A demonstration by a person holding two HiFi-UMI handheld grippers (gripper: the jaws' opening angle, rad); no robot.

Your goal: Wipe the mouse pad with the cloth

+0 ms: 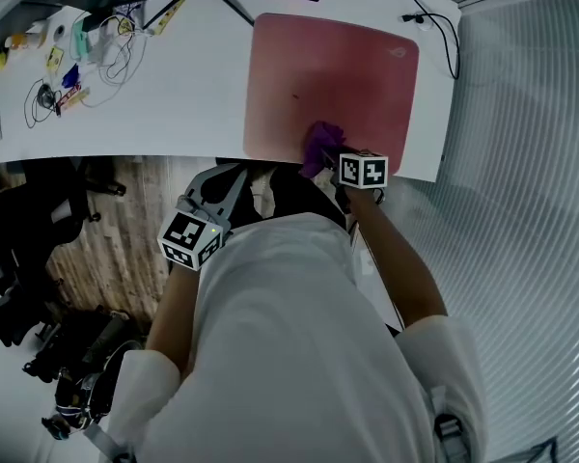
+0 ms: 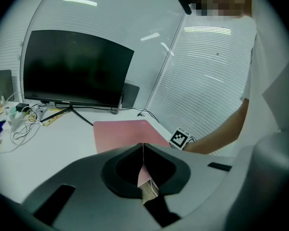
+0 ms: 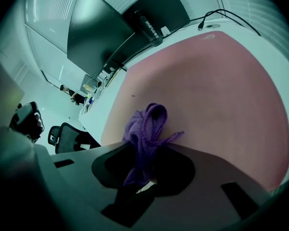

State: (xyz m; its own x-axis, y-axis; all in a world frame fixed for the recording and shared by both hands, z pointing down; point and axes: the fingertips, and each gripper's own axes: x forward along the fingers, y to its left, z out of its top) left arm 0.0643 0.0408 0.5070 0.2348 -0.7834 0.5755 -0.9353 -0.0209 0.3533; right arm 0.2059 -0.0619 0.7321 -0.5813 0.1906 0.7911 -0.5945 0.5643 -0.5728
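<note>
A pink mouse pad (image 1: 333, 75) lies on the white desk (image 1: 174, 95), towards its right end. A bunched purple cloth (image 1: 320, 145) rests on the pad's near edge, and my right gripper (image 1: 330, 158) is shut on it. In the right gripper view the cloth (image 3: 147, 126) sticks out from between the jaws onto the pad (image 3: 207, 85). My left gripper (image 1: 230, 176) hangs off the desk, near the person's body, with its jaws shut on nothing. From the left gripper view, the gripper (image 2: 143, 149) points towards the pad (image 2: 125, 130).
A dark monitor (image 2: 77, 69) stands at the back of the desk. Cables and several small items (image 1: 68, 56) lie at the desk's left end. A black cable (image 1: 439, 27) runs past the pad's far right corner. A black chair (image 1: 29, 230) stands on the floor at left.
</note>
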